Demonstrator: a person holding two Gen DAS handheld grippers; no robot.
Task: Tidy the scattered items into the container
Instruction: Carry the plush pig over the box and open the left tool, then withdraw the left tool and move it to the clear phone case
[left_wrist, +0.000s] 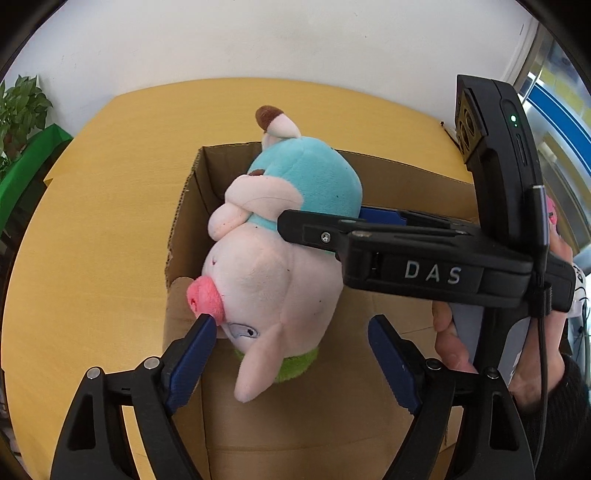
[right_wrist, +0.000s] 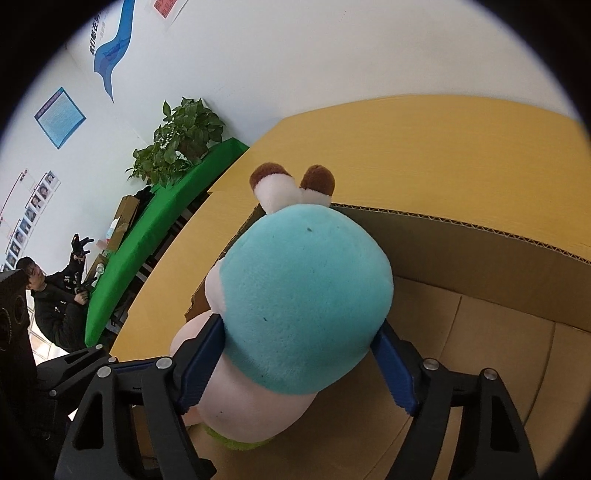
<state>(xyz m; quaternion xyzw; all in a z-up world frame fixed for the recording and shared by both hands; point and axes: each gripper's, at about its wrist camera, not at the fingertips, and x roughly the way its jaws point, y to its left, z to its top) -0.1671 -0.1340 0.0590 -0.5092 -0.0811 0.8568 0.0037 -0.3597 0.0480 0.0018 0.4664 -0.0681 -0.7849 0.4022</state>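
Note:
A plush pig (left_wrist: 266, 254) with a pink head, teal body and brown-tipped feet hangs head-down over an open cardboard box (left_wrist: 184, 206). My right gripper (right_wrist: 301, 339) is shut on the pig's teal body (right_wrist: 306, 295); it shows in the left wrist view (left_wrist: 332, 229) reaching in from the right. My left gripper (left_wrist: 291, 332) is open just in front of the pig's head, its left pad (left_wrist: 192, 362) touching the pink snout, its right pad apart from the toy. The box floor (right_wrist: 480, 350) shows beneath the pig.
The box stands on a yellow wooden table (left_wrist: 110, 166). A white wall lies behind. A potted plant (right_wrist: 181, 140) and a green bench (right_wrist: 155, 236) stand off the table's left side, and a person (right_wrist: 48, 295) sits farther left.

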